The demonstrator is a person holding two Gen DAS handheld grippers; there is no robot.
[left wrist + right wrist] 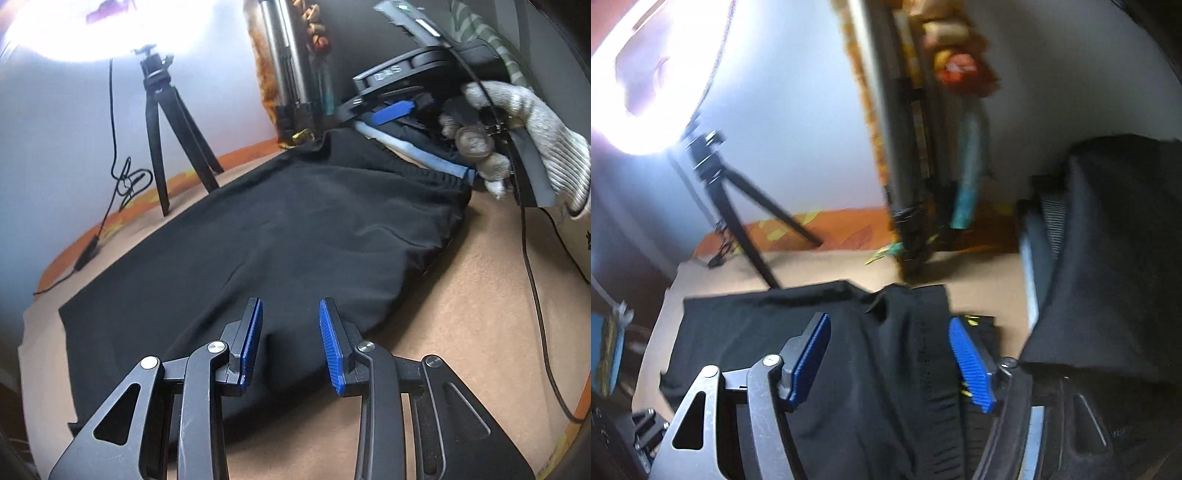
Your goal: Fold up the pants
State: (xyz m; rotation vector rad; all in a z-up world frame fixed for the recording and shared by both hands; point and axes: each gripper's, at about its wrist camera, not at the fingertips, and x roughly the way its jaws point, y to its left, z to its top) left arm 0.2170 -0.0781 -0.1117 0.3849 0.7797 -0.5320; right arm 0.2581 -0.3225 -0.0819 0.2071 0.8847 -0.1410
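Black pants (258, 229) lie folded on the tan table, with the elastic waistband at the far right. My left gripper (291, 314) is open just above the pants' near edge, its blue pads either side of a fold of cloth without pinching it. In the left wrist view my right gripper (399, 110) is held by a gloved hand (535, 133) over the waistband end. In the right wrist view my right gripper (890, 332) is open above the pants (857, 369) and the ribbed waistband (931, 332). That view is blurred.
A black tripod (166, 129) with a bright ring light (92, 26) stands at the far left, its cable trailing on the table (480, 314). A second folded tripod (291, 74) leans on the wall. A stack of folded dark clothes (1108, 258) sits at the right.
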